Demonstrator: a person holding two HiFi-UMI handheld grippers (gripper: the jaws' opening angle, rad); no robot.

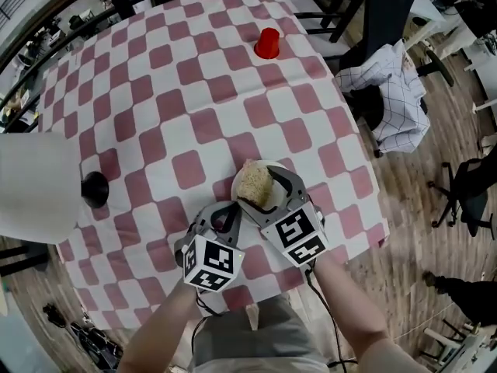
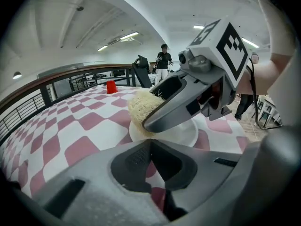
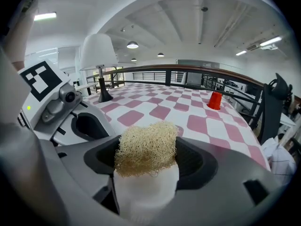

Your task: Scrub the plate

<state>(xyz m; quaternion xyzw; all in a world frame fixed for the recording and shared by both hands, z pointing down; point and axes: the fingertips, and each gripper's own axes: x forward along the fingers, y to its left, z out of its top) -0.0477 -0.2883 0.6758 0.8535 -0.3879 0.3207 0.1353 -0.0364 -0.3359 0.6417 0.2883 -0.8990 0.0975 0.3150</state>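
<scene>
A small white plate (image 1: 278, 171) lies on the red-and-white checked tablecloth near the table's front edge. My right gripper (image 1: 264, 191) is shut on a tan loofah scrubber (image 1: 252, 179) and holds it down on the plate. The right gripper view shows the scrubber (image 3: 146, 147) filling the gap between the jaws. My left gripper (image 1: 233, 207) sits at the plate's left rim, its jaws closed together on that rim. From the left gripper (image 2: 150, 142) I see the plate (image 2: 183, 133), the scrubber (image 2: 140, 107) and the right gripper's finger lying across them.
A red cup (image 1: 266, 43) stands at the table's far side. A lamp with a white shade (image 1: 35, 185) and black base (image 1: 95, 189) is at the left edge. Chairs and a checked cloth (image 1: 388, 92) lie beyond the right edge, and a railing runs behind.
</scene>
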